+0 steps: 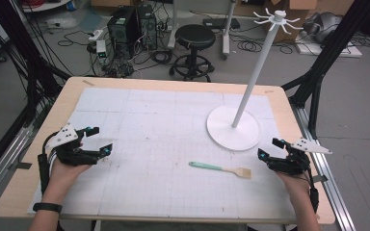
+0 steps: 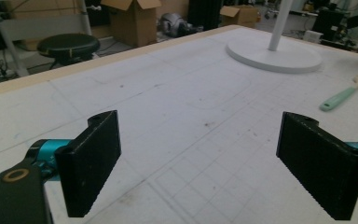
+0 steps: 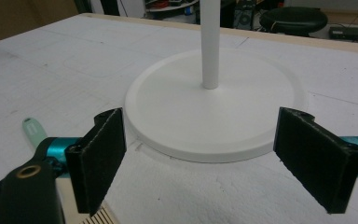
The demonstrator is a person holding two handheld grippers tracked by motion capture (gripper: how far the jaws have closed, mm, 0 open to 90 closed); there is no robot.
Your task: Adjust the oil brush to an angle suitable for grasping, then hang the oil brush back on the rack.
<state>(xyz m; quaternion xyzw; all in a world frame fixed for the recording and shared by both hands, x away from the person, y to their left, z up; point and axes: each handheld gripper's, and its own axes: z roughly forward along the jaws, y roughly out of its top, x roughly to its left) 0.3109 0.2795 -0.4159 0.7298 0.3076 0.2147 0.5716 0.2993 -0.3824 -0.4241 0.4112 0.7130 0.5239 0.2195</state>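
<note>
A small brush (image 1: 220, 168) with a mint-green handle and pale bristles lies flat on the white gridded mat, front centre-right. Its handle (image 2: 338, 98) shows at the right of the left gripper view and its green end (image 3: 33, 129) at the left of the right gripper view. A white stand (image 1: 233, 127) with a round base, tall pole and hooked top rises at the back right; its base (image 3: 214, 107) lies just beyond the right jaws. My left gripper (image 1: 99, 140) rests open at the table's left. My right gripper (image 1: 270, 148) is open beside the base, right of the brush. Both hold nothing.
The wooden table (image 1: 58, 103) carries the white mat (image 1: 149, 125). Beyond its far edge stand a black stool (image 1: 194, 48), computer towers (image 1: 130, 26) and loose cables on the floor. Black frame legs (image 1: 318, 72) flank the right side.
</note>
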